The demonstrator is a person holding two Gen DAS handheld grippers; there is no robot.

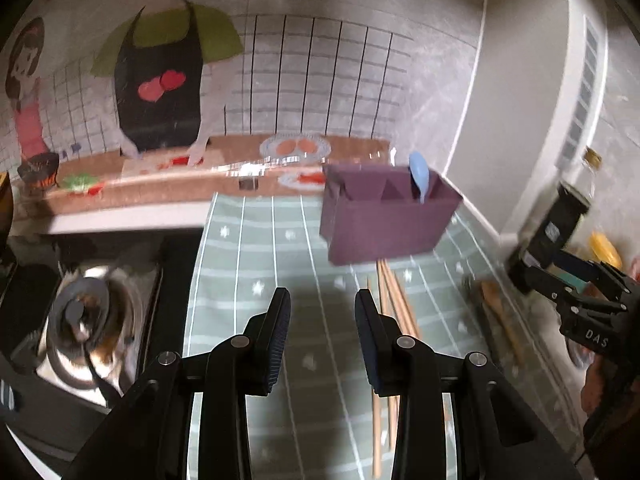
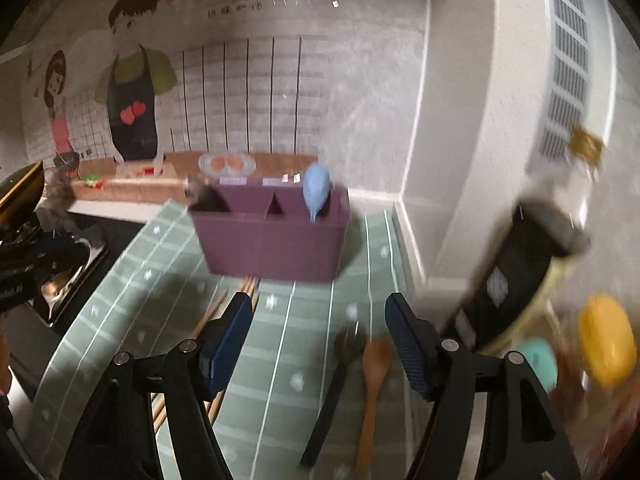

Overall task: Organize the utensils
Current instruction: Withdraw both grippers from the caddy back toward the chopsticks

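A purple utensil holder [image 1: 384,216] [image 2: 272,236] with compartments stands on the green checked mat [image 1: 280,264] [image 2: 288,320]. A light blue spoon [image 1: 419,176] [image 2: 316,190] stands in its right compartment. Wooden chopsticks [image 1: 396,304] [image 2: 212,316] lie on the mat in front of the holder. A wooden spoon [image 2: 374,380] and a dark utensil [image 2: 332,392] lie to their right. My left gripper [image 1: 323,304] is open over the mat with nothing between its fingers. My right gripper [image 2: 320,312] is open wide above the wooden spoon, holding nothing.
A gas stove burner [image 1: 84,320] sits left of the mat. A dark bottle with a gold cap [image 2: 532,248] and yellow and teal items [image 2: 606,340] stand at the right by the white wall corner [image 2: 416,216]. The right gripper's body [image 1: 580,292] shows at the left wrist view's right edge.
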